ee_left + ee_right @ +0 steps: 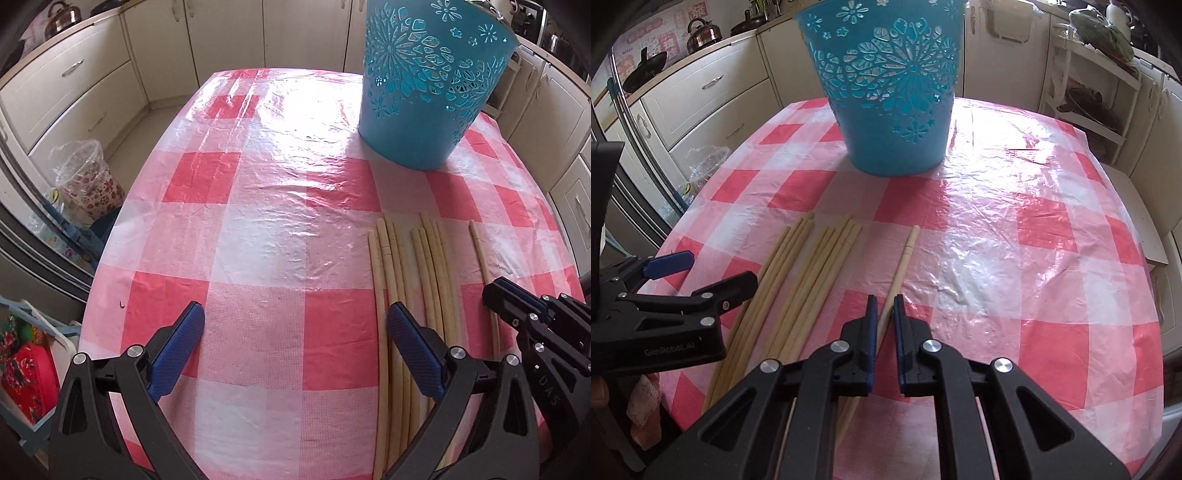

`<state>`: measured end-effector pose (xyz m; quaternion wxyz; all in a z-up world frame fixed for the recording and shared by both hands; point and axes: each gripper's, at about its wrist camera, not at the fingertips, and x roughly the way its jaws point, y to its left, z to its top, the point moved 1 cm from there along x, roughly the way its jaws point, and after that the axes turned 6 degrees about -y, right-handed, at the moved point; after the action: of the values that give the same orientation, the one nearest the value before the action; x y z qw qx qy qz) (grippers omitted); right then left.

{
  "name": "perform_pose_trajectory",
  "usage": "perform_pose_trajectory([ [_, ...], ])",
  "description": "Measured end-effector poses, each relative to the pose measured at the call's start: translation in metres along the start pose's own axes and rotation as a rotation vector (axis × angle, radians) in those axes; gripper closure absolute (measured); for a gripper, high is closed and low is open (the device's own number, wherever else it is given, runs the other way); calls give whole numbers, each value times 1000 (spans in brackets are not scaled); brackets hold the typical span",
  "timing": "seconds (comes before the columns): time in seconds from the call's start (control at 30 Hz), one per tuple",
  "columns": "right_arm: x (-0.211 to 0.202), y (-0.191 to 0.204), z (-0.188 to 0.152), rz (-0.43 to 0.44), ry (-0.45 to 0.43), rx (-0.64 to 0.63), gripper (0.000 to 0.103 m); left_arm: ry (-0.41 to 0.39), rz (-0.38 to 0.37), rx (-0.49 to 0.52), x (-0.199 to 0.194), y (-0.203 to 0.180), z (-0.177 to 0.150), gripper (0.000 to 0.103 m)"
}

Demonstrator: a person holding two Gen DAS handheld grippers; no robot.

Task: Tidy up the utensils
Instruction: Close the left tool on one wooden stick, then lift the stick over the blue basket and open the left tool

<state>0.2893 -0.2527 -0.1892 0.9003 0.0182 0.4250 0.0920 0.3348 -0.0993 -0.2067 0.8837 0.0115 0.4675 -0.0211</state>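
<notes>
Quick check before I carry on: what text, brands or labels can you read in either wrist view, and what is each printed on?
"GenRoboAI": on the body of the left gripper, seen from the right wrist view.
"DAS": on the body of the right gripper, seen from the left wrist view; possibly cut off.
Wall stickers by the kettle: characters too blurred to read.

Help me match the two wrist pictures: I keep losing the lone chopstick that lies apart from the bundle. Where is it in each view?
Left wrist view: the lone chopstick lies right of the bundle, at the picture's right, running toward the right gripper.
Right wrist view: the same stick sits at centre, passing between the right gripper's fingers.
Shared landmark: the blue basket standing beyond the sticks.
</notes>
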Motion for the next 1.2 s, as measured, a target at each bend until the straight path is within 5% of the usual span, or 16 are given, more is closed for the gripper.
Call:
perform_pose_trajectory([
  [0.2, 4, 2, 5, 8, -8, 4, 94, -15, 21, 36, 1, -8, 2, 16],
  [0.37, 6, 4, 8, 16, 24, -31, 94, -34, -23, 78, -5, -20, 6, 53],
  [0.5, 11, 0, 14, 40, 52, -41, 94, -27, -93, 95, -6, -21, 9, 94],
  [0.63, 11, -1, 12, 47, 29, -29, 94, 28, -207, 53, -9, -13, 17, 99],
  [0.77, 10, -11, 9, 88, 19, 40, 95, -94, -249, -19, -53, 12, 47, 99],
  [1.0, 10, -17, 8, 113, 0, 86, 95, -496, -360, -66, -155, 17, 144, 99],
  [1.2, 10, -19, 6, 132, -18, 104, 95, -731, -401, -124, -168, -14, 217, 99],
])
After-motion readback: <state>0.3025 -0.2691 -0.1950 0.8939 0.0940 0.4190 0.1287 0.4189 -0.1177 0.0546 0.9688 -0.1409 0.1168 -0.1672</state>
